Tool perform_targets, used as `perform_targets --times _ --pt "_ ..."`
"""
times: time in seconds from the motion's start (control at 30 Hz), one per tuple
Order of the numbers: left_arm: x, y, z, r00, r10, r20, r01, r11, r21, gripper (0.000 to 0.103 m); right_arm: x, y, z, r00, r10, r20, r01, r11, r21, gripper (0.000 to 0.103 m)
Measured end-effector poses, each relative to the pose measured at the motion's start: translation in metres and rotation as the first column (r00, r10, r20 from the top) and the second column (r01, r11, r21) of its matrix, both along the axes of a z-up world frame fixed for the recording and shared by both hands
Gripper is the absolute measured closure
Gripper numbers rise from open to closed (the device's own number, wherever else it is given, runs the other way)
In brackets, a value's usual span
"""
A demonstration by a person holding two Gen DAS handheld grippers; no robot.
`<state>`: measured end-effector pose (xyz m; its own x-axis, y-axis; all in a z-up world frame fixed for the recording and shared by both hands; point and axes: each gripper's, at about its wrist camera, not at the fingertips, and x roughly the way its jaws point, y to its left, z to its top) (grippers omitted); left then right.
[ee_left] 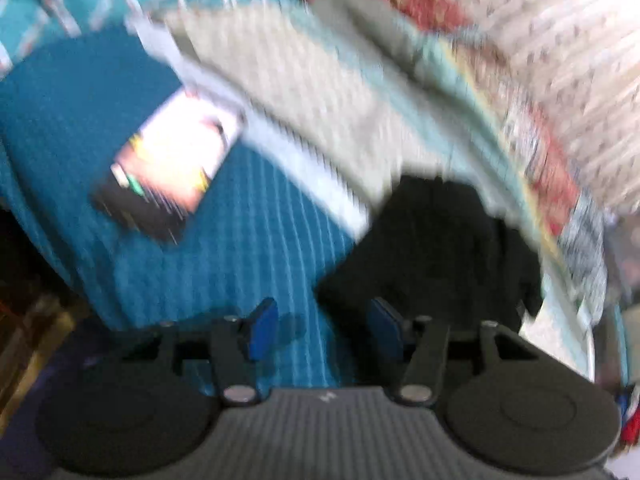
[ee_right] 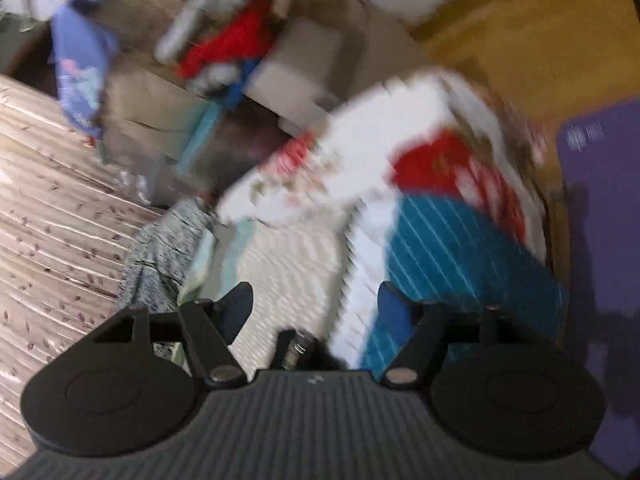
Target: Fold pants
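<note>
Both views are blurred by motion. In the left wrist view, black pants (ee_left: 436, 248) lie bunched on the bed, partly on a teal striped blanket (ee_left: 224, 264) and under the edge of a pale quilt (ee_left: 320, 92). My left gripper (ee_left: 324, 326) is open and empty, just short of the pants' near edge, with its right blue pad (ee_left: 386, 326) against the dark cloth's border. In the right wrist view, my right gripper (ee_right: 316, 308) is open and empty over the white quilt (ee_right: 296, 276) and teal blanket (ee_right: 456, 248). The pants do not show there.
A phone with a lit screen (ee_left: 168, 168) lies on the teal blanket at left. A beige patterned bedspread (ee_right: 52, 216) spreads left. A grey knit cloth (ee_right: 160, 256) lies by the quilt. A cluttered sofa with red clothes (ee_right: 232, 40) stands beyond. A purple mat (ee_right: 600, 216) lies on the floor.
</note>
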<state>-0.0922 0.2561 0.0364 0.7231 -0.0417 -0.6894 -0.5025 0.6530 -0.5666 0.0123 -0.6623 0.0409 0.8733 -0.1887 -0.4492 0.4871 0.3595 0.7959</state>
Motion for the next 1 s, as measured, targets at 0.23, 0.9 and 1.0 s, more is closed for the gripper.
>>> perform_targets --times 0.23,0.9,1.0 --pt "0.061 0.035 0.034 0.999 0.000 0.043 -0.004 0.996 0.088 0.051 0.069 0.083 0.085 0.921 0.388 0.038 -0.372 0.905 -0.206 0.037" --pt "0.307 0.002 -0.046 0.955 -0.284 0.081 0.288 0.957 -0.037 0.004 0.390 0.576 0.052 0.119 0.799 -0.589 -0.900 -0.163 -0.403 0.034" --pt "0.304 -0.001 -0.053 0.949 -0.299 0.099 0.304 0.952 -0.041 0.006 0.413 0.612 0.010 0.068 0.695 -0.716 -0.899 -0.269 -0.347 0.031"
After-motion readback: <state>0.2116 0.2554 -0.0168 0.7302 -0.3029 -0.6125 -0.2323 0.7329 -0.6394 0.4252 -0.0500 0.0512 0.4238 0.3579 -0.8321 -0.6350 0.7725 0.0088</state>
